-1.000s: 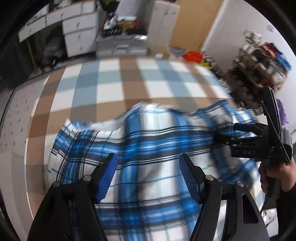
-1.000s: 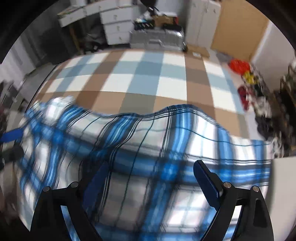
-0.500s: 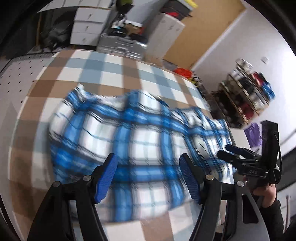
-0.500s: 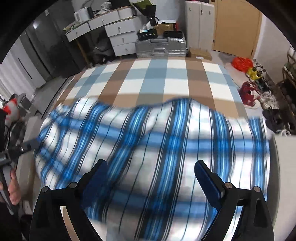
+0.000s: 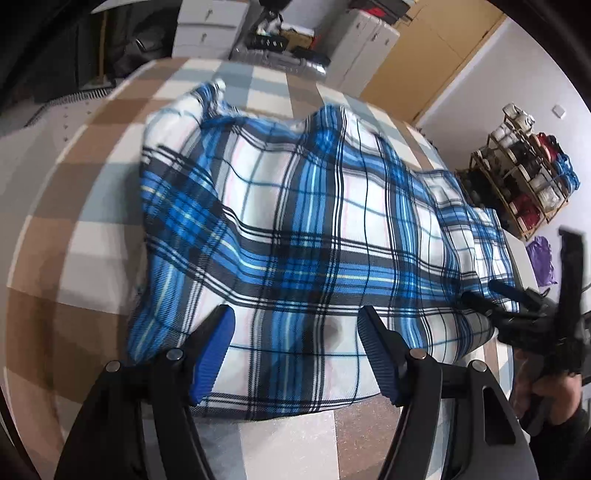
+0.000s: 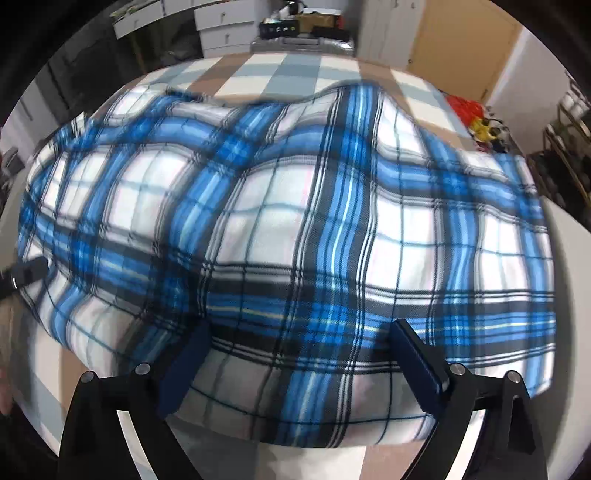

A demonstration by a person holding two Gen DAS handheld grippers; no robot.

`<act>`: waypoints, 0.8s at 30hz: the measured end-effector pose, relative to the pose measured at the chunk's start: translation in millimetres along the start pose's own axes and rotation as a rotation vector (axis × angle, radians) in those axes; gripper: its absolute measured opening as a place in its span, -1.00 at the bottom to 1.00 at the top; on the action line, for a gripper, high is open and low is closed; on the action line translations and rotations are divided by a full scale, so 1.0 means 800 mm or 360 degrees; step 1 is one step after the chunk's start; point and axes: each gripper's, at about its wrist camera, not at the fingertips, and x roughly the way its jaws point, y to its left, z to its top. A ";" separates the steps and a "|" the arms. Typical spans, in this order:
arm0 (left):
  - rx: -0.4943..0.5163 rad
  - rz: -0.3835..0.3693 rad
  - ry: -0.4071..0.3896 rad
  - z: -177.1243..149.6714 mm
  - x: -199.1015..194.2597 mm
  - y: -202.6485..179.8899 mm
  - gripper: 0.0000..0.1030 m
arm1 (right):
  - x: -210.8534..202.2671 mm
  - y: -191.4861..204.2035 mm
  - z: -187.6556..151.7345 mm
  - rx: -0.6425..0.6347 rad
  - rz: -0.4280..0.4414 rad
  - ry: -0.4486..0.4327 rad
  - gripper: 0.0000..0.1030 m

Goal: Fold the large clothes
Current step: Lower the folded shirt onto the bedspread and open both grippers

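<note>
A large blue, white and black plaid garment (image 5: 303, 229) lies spread and rumpled on the checked table; it also fills the right wrist view (image 6: 295, 229). My left gripper (image 5: 295, 332) is open, fingers wide apart just above the garment's near edge, holding nothing. My right gripper (image 6: 299, 343) is open too, its fingers straddling the cloth near the front hem. The right gripper also shows in the left wrist view (image 5: 491, 291) at the garment's right edge, held by a hand.
The table (image 5: 92, 192) has a brown, white and grey checked cover. White drawers (image 5: 210, 29) and a silver case (image 6: 303, 44) stand beyond the far edge. A shelf of coloured items (image 5: 524, 166) stands at the right.
The garment has dropped from the air onto the table and spread out flat. Both grippers have pulled back toward its near edge and stay open.
</note>
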 end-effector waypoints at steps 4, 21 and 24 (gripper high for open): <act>-0.0072 -0.0061 -0.0055 0.010 -0.008 0.010 0.24 | -0.027 0.033 0.029 -0.0030 0.0097 -0.0096 0.89; 0.0171 -0.0101 -0.0216 -0.005 -0.018 -0.056 0.25 | -0.048 -0.057 -0.006 0.0102 -0.0139 -0.0126 0.92; 0.0141 -0.0033 -0.0156 -0.002 0.007 -0.063 0.25 | -0.031 -0.094 -0.029 0.0073 -0.0362 -0.0026 0.92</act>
